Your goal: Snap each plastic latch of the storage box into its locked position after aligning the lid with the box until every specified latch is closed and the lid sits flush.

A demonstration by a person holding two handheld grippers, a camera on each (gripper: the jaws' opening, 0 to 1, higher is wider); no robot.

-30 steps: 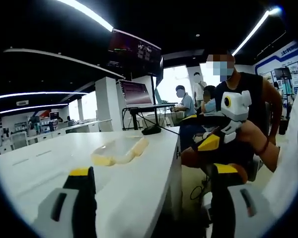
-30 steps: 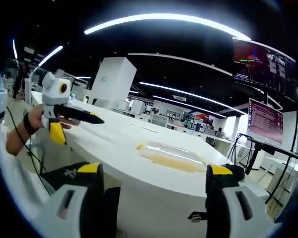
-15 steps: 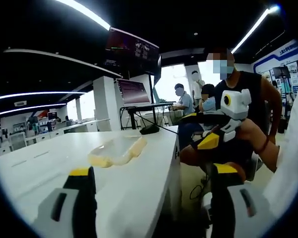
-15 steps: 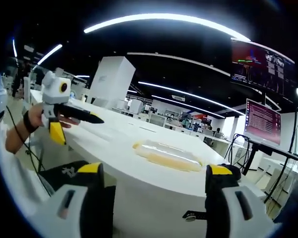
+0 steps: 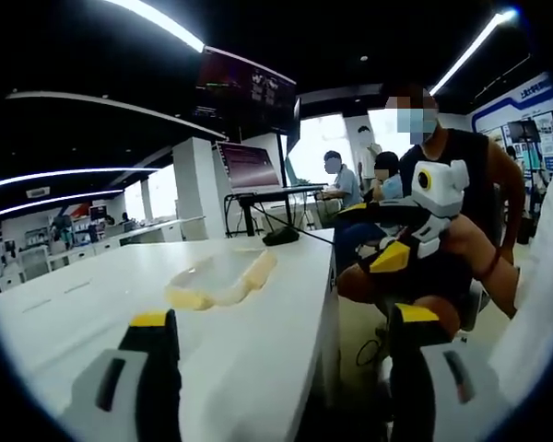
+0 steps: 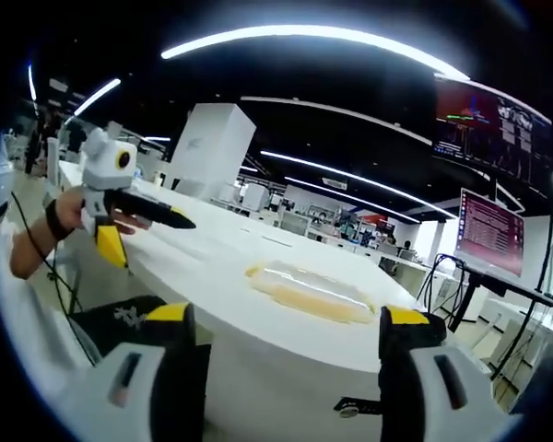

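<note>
Storage box (image 5: 219, 279) — one only, clear plastic with pale yellow along its edges — lies low on the white table (image 5: 83, 304), well out from both grippers and touched by neither; in the right gripper view it (image 6: 311, 291) sits near the table's (image 6: 212, 276) rounded front edge. Its lid looks to be on, though how flush I cannot tell; nothing can be made out inside it, and the latches are too small to count or to judge.

Two grippers are in the room, each with two yellow-tipped jaws. The left gripper (image 5: 281, 350) is released, jaws spread wide, one over the table top and the other off its edge, nothing between them; seen from the other side, the left gripper (image 6: 180, 221) is held up in a hand (image 6: 66, 214) above the far end of the table, dark jaws pointing along it. The right gripper (image 6: 290, 333) is likewise released, jaws wide apart, below the table's rim; from the left gripper view the right gripper (image 5: 350, 214) hangs in the air beside the table, held in front of a seated person (image 5: 442, 198) in a black top.

Behind — two screens on a stand (image 5: 249, 166); two more people (image 5: 336, 189) sit beyond it.
</note>
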